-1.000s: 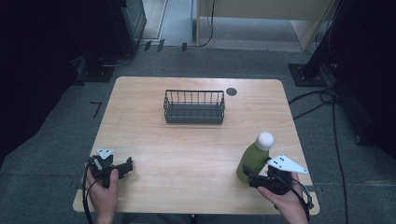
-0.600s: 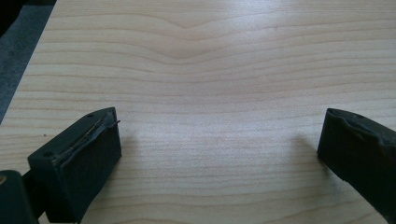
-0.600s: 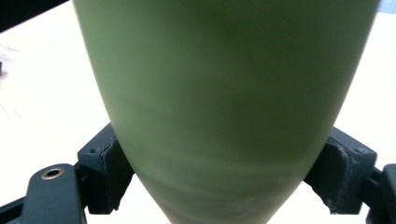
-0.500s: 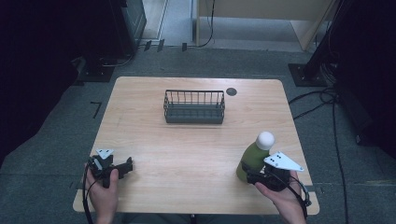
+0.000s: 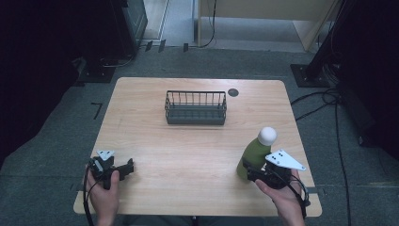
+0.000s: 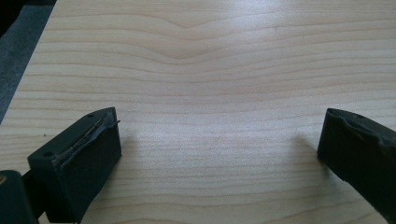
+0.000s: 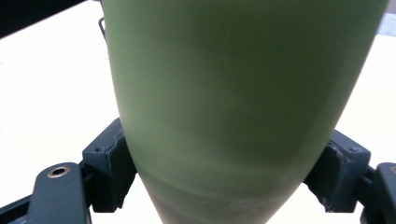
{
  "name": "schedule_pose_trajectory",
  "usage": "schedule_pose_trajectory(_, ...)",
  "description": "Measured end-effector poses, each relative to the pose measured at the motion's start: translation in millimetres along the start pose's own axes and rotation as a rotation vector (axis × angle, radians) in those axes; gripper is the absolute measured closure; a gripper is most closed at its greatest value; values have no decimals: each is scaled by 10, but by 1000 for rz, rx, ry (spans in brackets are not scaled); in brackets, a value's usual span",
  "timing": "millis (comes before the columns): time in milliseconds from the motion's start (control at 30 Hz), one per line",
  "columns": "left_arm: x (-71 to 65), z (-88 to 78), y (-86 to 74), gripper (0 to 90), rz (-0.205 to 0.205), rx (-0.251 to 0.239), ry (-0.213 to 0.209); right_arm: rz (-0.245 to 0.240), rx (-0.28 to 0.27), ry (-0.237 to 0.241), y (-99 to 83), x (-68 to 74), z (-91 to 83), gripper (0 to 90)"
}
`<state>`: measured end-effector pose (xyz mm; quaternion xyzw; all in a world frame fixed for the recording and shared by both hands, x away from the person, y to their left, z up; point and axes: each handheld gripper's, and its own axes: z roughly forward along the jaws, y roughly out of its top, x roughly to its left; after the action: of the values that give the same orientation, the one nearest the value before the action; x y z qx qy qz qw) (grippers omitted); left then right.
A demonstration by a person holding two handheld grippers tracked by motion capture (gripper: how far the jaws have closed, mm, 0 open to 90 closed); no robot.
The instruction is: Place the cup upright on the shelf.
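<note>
**Right gripper clamps green bottle at the tabletop's near right corner**

The bottle [image 5: 254, 155], green with a white round cap, stands upright near the tabletop's [image 5: 197, 146] near right corner, close to the right edge. The right gripper [image 5: 252, 172] comes at it from the near side, low on the body. In the right gripper view the bottle [image 7: 233, 107] sits between both black jaws, and each jaw presses its side; the contact looks firm, though the picture is soft there. A hand [image 5: 282, 197] holds this gripper at the near edge.

The left gripper [image 5: 126, 167] rests near the near left corner, held by the other hand [image 5: 104, 195], pointing toward the right edge. In its own view the jaws stand wide apart with nothing between them, over bare wood.

A dark wire basket [image 5: 195, 108] sits toward the far edge, about midway between the left and right edges, well apart from both grippers. A small dark disc [image 5: 233, 92] lies near the far edge, just right of the basket.
</note>
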<state>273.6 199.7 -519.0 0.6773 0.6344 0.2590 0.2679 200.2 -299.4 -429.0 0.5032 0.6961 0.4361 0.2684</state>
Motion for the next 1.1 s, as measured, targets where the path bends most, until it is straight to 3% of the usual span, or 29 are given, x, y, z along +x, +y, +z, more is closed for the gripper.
schedule_pose_trajectory(400,-1,1,0,0,-2,-1,-1,-35,-13,0,210,88,87,204)
schedule_pose_trajectory(1100,-2,1,0,0,0,-1,-2,-67,-26,49,548,302,404,205)
